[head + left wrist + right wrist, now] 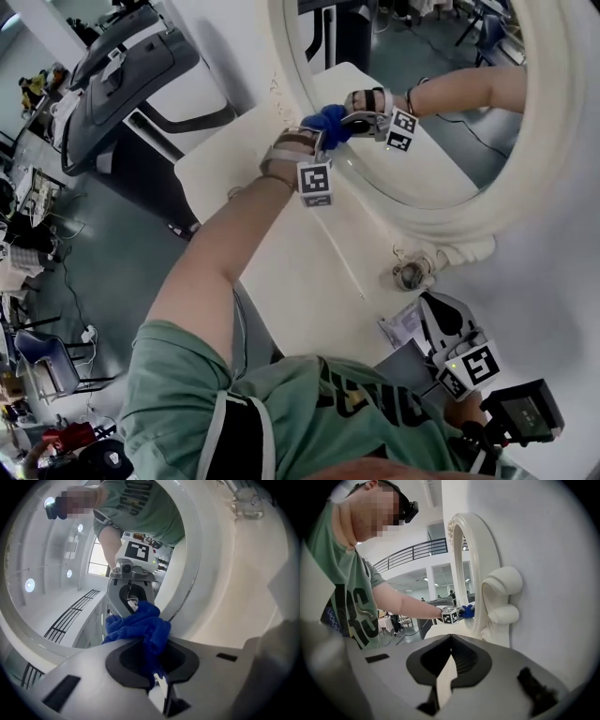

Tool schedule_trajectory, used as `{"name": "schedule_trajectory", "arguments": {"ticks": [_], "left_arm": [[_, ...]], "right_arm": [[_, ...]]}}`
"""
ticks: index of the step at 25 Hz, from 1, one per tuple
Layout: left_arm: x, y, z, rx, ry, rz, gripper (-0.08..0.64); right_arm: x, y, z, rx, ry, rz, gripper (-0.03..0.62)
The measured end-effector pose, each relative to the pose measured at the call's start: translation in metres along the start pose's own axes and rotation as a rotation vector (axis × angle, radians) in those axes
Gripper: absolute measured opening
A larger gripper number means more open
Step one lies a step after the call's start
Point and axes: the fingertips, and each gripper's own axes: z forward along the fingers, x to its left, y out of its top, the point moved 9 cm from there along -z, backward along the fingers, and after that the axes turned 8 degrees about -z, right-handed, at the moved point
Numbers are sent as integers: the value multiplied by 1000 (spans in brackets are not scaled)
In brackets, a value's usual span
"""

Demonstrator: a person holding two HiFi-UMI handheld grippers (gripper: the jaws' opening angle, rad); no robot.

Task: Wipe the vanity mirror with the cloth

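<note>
The vanity mirror has a thick white oval frame point(441, 220) and stands against the wall on a white table point(309, 244). My left gripper point(326, 133) is shut on a bunched blue cloth point(330, 122), which is pressed to the glass at the frame's lower left inner edge. In the left gripper view the cloth point(140, 626) bulges out of the shut left gripper point(150, 641) against the glass point(51, 583), where the gripper's reflection shows. My right gripper point(433, 305) is low at the right over the table, shut and holding nothing. Its own view shows the right gripper point(451, 641), the frame point(476, 573) and the cloth point(468, 611).
A small round glass item point(410, 274) sits on the table by the mirror's foot, with a printed paper packet point(401, 324) near the right gripper. A black device point(525, 412) is at the bottom right. A treadmill point(122, 66) stands beyond the table's left end.
</note>
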Motion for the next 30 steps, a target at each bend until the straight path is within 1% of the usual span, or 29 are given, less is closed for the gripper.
{"name": "schedule_trajectory", "arguments": {"ticks": [2,3,5,6,7,9,11,12,15,16,18,21,23,27,30], "left_arm": [[-3,-1,6,12,-21,-20,61],[-3,-1,8,17,-44,-41,61],[5,0,2,23,-106,-106,61],[15,1,-6,16,-125,-142,61],[30,2,-17,1,-124,-176,61],[75,7,-41,-46,-73,-238,61],[135,14,-70,-102,20,-275,61],[168,20,-87,-132,74,-282,61],[261,44,-146,-217,232,-269,61],[285,54,-166,-243,274,-254,61],[321,74,-197,-278,337,-213,61],[352,97,-219,-286,391,-180,61],[364,107,-221,-279,393,-186,61],[369,121,-210,-255,381,-207,63],[365,122,-206,-258,425,-200,61]], "right_arm": [[-1,1,0,-9,-4,-10,12],[-1,2,-1,-17,-8,-18,12],[3,8,-9,-42,-24,-31,12],[6,13,-14,-55,-35,-35,12],[9,18,-20,-69,-46,-38,12],[9,25,-30,-94,-61,-46,12],[6,26,-36,-117,-68,-59,12],[4,25,-37,-131,-68,-65,12],[1,24,-36,-173,-69,-74,12],[0,24,-36,-186,-70,-76,12],[-2,26,-36,-206,-71,-82,12],[-2,31,-34,-231,-66,-100,12],[-3,32,-33,-247,-64,-108,12],[-5,27,-34,-265,-65,-99,12],[-7,22,-35,-259,-67,-83,12]]}}
